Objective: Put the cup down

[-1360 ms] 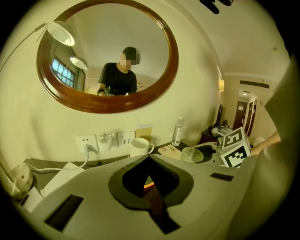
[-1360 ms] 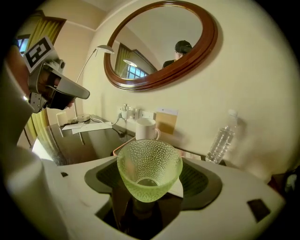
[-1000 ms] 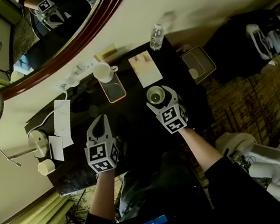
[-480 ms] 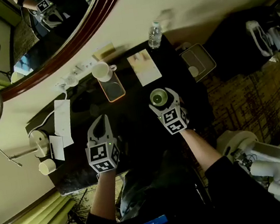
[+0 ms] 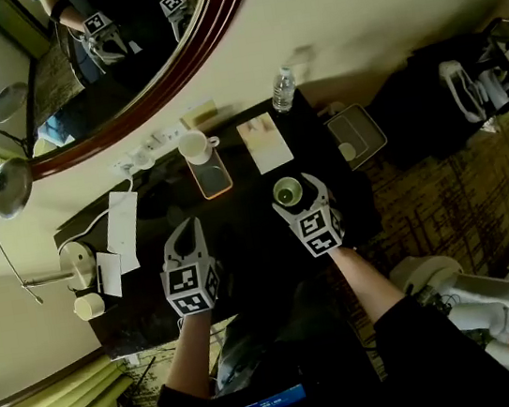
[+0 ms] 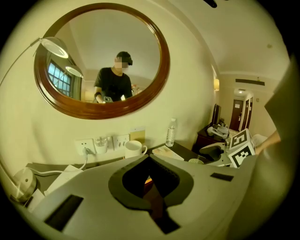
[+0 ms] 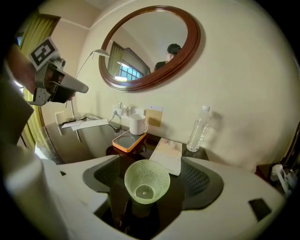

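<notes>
— Which step?
— Looks like the release. Plain in the right gripper view: a green dimpled cup, upright at lower centre on the dark table, flanked by the pads of the right gripper with a gap on either side. Just been opening, and now gaping wide around the cup, pressing on nothing.
— And the left gripper?
— Shut tight on nothing, held over the table at centre left of the head view, well apart from the cup.
— Next move?
— Probably a straight pull back toward the bottom of the head view. Calls for a level, centred path, so as to brush neither side of the cup and tip it. No closing until clear.
— Anything hard to read?
— Yes. Cannot make out the cup's foot against the glossy black top, so counted as resting there by judgement only. From above, only the rim and the inside on show, with the wall lost between the jaws. In the left gripper view, nearly all the near table blocked by the closed jaws themselves.
</notes>
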The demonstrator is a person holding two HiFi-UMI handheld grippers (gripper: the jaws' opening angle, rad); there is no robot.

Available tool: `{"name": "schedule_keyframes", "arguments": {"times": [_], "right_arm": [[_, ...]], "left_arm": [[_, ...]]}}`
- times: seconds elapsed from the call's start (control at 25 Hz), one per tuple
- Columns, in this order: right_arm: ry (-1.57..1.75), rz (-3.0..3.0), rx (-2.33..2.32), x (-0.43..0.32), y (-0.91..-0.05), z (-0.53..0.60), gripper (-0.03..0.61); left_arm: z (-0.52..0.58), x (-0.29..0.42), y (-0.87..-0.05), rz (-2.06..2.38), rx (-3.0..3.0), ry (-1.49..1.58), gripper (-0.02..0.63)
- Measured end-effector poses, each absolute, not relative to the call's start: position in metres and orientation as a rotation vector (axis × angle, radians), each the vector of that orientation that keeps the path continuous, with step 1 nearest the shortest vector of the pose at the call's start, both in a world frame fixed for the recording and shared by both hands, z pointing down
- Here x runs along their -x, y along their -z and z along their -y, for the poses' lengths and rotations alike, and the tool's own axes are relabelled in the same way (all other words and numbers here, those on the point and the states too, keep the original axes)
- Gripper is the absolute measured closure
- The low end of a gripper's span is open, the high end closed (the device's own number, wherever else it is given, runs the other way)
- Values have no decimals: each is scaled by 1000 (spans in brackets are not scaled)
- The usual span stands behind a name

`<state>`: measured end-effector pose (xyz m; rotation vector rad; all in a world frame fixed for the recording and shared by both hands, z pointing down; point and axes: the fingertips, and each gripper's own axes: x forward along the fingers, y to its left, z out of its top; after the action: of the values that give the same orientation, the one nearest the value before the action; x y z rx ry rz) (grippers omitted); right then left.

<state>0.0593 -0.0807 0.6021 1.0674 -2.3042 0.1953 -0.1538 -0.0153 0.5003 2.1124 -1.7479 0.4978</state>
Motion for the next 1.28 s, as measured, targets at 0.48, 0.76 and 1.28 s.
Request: {"name": "schedule_keyframes", "arguments": {"times": [0.48, 0.76, 1.28], "right_arm": [[-242, 2418, -1016, -31, -494, 44, 367], [-249, 2437, -1015, -25, -477, 31, 563], [-253, 2453, -927, -6, -490, 14, 565]], "left_arm": [[-8, 174, -467, 1764, -2133, -456, 609], [-22, 187, -461, 1769, -2120, -457, 609], [-42, 186, -462, 1722, -2183, -458, 609]]}}
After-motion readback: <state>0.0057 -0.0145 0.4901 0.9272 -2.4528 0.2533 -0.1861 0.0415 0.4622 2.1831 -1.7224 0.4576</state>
